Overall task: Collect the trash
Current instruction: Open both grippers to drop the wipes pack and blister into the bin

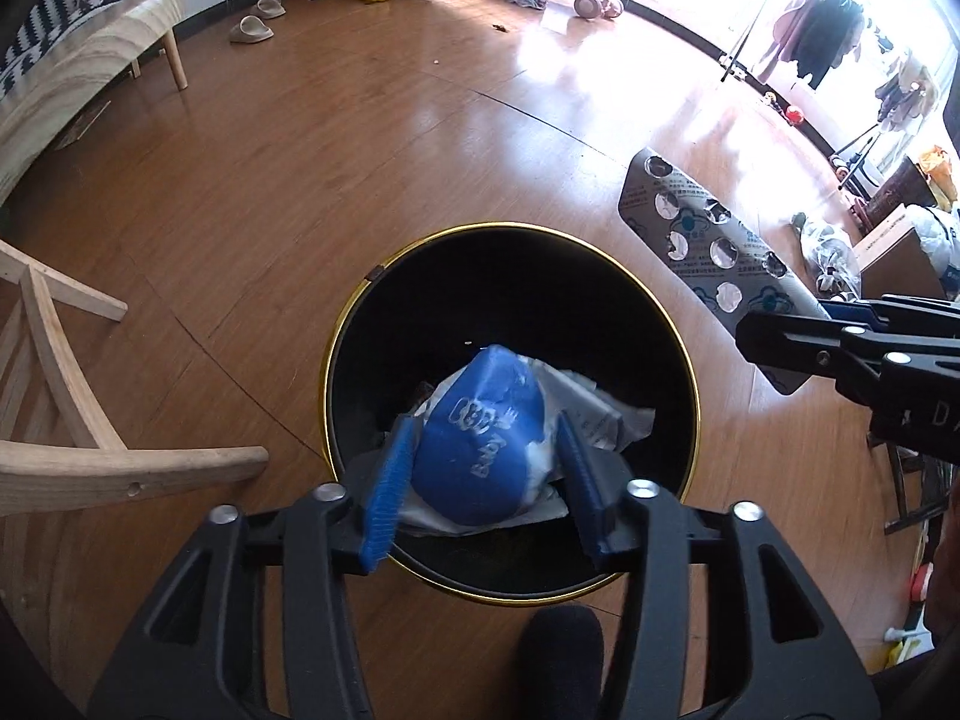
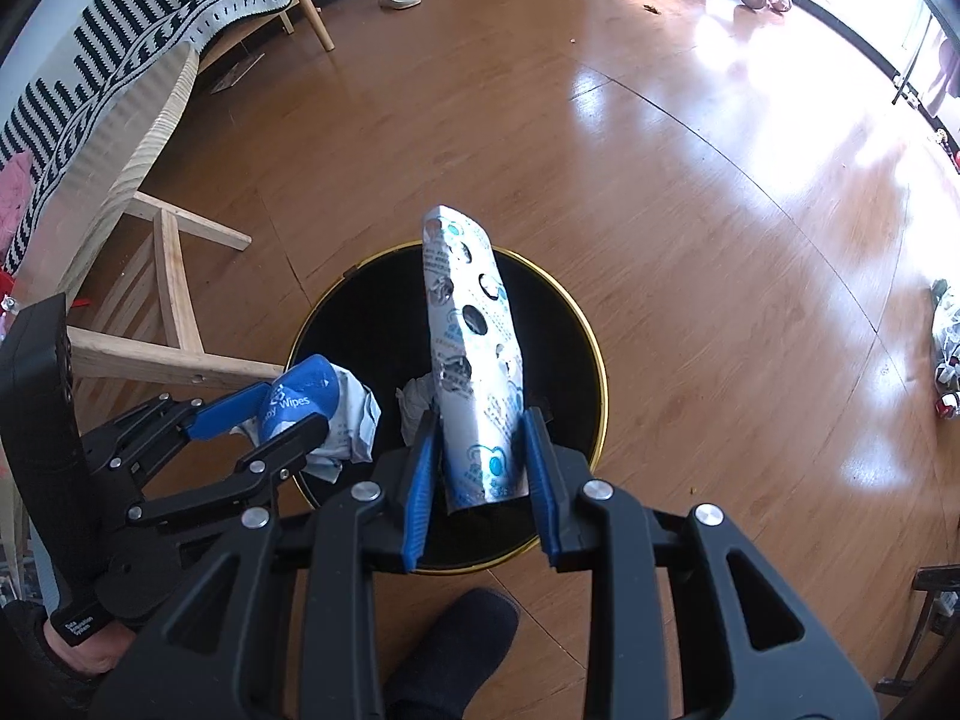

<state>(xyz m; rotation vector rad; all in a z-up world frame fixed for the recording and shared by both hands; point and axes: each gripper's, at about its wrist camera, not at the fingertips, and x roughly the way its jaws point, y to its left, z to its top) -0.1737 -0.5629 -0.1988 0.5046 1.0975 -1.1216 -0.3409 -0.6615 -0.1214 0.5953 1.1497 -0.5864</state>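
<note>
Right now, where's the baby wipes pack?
The baby wipes pack is clamped in the left claw, held over the open black trash bin. In the right wrist view it sits left of the silver blister sheet gripped by the right claw.

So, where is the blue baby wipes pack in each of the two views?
Left wrist view: baby wipes pack at lower centre, between the left tongs.
Right wrist view: the pack at left of centre, over the bin's left rim.
Shared landmark: black bin with gold rim.
</note>
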